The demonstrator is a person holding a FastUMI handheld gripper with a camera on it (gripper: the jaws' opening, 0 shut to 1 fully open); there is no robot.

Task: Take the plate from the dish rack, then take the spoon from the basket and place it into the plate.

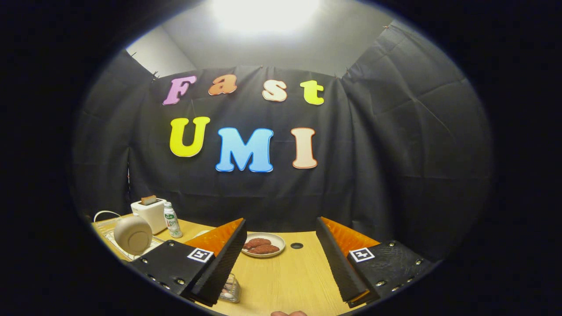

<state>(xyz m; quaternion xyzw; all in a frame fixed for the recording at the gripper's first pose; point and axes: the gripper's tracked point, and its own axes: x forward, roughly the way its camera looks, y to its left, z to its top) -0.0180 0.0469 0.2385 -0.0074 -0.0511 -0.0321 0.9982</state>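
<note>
Black cloth backs a wooden table (285,281) where the gripper (281,267) gapes wide and empty, nothing yet fetched, plate (121,235) racked at lower left.

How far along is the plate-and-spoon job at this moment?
Nothing looks done yet. The gripper is open and empty above the wooden table, in hand nothing. The round plate upright in the rack still waits. Beyond the fingers a white dish of brown food sits. Both pickups remain.

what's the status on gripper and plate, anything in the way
Gripper open, holding nothing. Plate standing in dish rack beside one finger, untouched. Dish of sausages ahead between fingers, toaster behind rack.
</note>
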